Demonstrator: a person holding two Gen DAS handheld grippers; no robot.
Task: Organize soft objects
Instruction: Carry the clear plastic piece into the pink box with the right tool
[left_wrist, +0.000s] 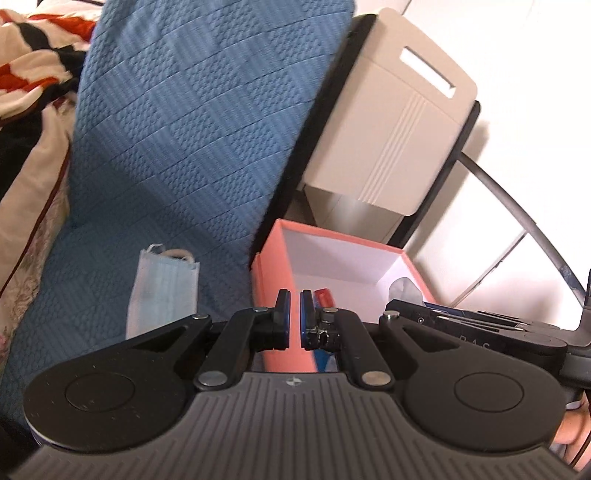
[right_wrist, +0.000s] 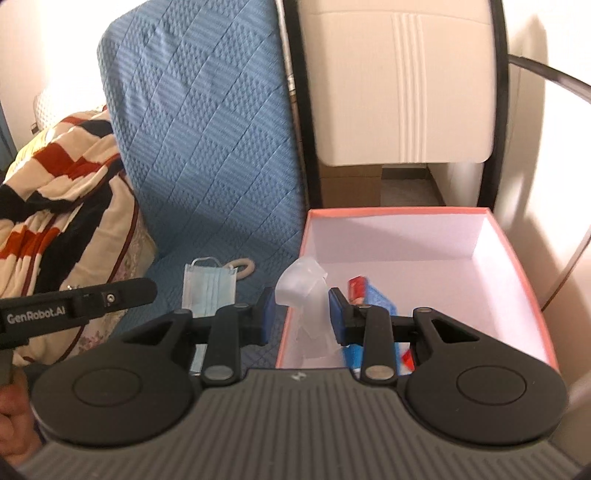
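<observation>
**Right gripper carries clear wad at box edge; mask not yet boxed**

Nearest, right wrist view: right gripper (right_wrist: 300, 312) has its blue pads clamped on a translucent, crumpled soft item (right_wrist: 303, 286), plastic or film by the look; exact kind not clear. The item stands up between the pads and trails down over the near-left wall of the pink box (right_wrist: 517, 258).

Left gripper (left_wrist: 294, 314): pads nearly together, only a thin slit between, nothing held. It sits over the box's near-left corner.

Inside the box, near end: a small red item (right_wrist: 356, 286) and something blue (right_wrist: 380, 301), both partly hidden by the right gripper's linkage. The rest of the white floor is bare.

Just left of the box, on the blue quilted cover (right_wrist: 207, 147): a folded face mask (right_wrist: 208, 291), a pale loop at its far corner. Further off, a striped blanket (right_wrist: 55, 173) to the left; a cream chair back (right_wrist: 399, 92) behind the box.

Judgement on the step: the wad should go well past the wall before release, low over the bare floor, since light film can spring out or cling to a pad. The mask looks like the next pick, likely for the idle left gripper.

View differences: only the right wrist view shows the grip and the box's full interior. The left wrist view shows the mask's length, the chair's handle slot (left_wrist: 428, 70), and the right gripper from the side.
</observation>
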